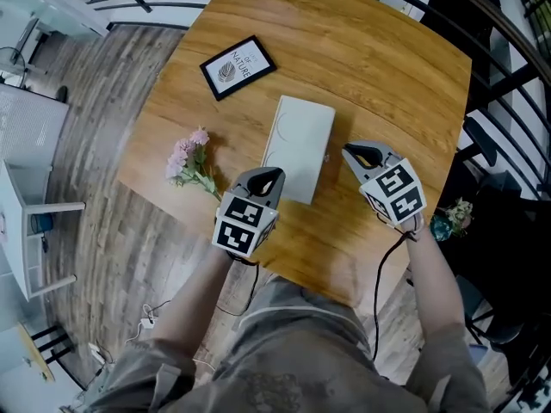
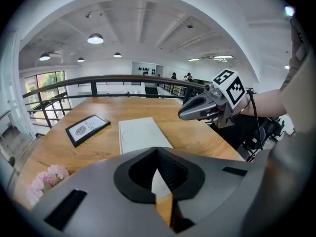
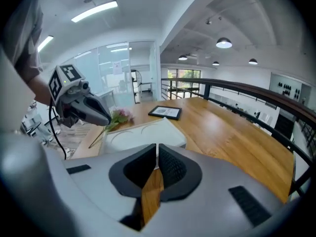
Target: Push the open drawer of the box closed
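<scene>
Box: a flat white box [image 1: 297, 144] with rounded corners; it lies on the wooden table [image 1: 387, 76], about in the middle, with its long side running away from the person.
Box top: plain and smooth, with thin curved lines pressed into it near the end that is closer to the person.
Box side: on the right long side there is a small dark detail, too small to tell what it is.
Drawer: no view shows clearly whether a drawer stands out of the box; its outline looks like one plain rectangle.
Inside of the box: not visible, so I cannot tell what it holds.
Left gripper [image 1: 270, 177]: its two jaws are together and nothing is between them. Its tip is at the near left corner of the box; I cannot tell if it touches.
Right gripper [image 1: 353, 152]: its jaws are also pressed together, with only the table wood seen below them. Its tip is near the right long side of the box, with a narrow strip of table between.
Both grippers: they point toward the far side of the table, and the box is between them.
Picture frame [image 1: 238, 67]: a black frame with a leaf drawing; it lies flat beyond the box, to the left, well apart from it.
Flowers [image 1: 191, 157]: a small pink bunch that lies on the table left of the box, near the left gripper.
Table edge: a dark railing [image 2: 98, 80] runs behind the far side of the table.
</scene>
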`<state>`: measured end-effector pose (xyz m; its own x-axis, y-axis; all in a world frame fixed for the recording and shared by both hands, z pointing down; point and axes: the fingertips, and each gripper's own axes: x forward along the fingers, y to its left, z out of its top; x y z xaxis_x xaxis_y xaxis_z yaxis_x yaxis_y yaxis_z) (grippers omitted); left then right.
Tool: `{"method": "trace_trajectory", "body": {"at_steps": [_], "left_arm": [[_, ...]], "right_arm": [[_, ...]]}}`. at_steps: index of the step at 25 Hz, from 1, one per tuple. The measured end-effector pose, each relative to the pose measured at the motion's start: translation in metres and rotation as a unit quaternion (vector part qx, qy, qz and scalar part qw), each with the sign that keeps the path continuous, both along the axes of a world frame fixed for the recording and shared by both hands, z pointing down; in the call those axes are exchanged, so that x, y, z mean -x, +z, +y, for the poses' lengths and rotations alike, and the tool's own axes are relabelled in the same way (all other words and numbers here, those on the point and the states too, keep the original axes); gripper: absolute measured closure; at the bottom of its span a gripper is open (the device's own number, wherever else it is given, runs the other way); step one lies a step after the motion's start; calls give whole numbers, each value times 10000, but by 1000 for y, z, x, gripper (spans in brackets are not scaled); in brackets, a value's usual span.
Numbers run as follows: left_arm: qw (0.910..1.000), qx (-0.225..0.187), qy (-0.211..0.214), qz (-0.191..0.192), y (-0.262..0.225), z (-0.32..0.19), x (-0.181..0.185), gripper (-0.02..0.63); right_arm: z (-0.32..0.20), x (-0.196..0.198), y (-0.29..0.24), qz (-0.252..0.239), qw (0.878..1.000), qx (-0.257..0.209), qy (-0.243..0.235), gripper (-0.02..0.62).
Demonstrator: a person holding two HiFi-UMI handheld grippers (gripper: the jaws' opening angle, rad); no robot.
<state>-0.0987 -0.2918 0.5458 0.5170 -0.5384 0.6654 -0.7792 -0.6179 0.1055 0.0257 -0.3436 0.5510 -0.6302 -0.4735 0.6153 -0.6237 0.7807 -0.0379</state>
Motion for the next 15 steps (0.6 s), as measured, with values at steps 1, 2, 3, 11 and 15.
{"method": "trace_trajectory", "body": {"at_steps": [1,2,3,11,15], "left_arm": [[9999,-118,10,6,-11,-1,0,591],[9997,-229,17,17,-22,0,-1,591],[9994,-336,20,34,-34,1,-1,591],[9889,-1464,25,238,-138,-5,-3,591],[9801,-1960,33,316,-185,5,-5,591]], "right_arm": [[1,-3,-14,-66,9999,-80,101,555],[2,-7,-28,-129,9996,-161,197,555],[5,-10,-43,-203,9991,-243,292,555],[24,-32,-170,-652,9883,-1200,677,558],[52,-37,-221,-823,9808,-1647,640,558]]}}
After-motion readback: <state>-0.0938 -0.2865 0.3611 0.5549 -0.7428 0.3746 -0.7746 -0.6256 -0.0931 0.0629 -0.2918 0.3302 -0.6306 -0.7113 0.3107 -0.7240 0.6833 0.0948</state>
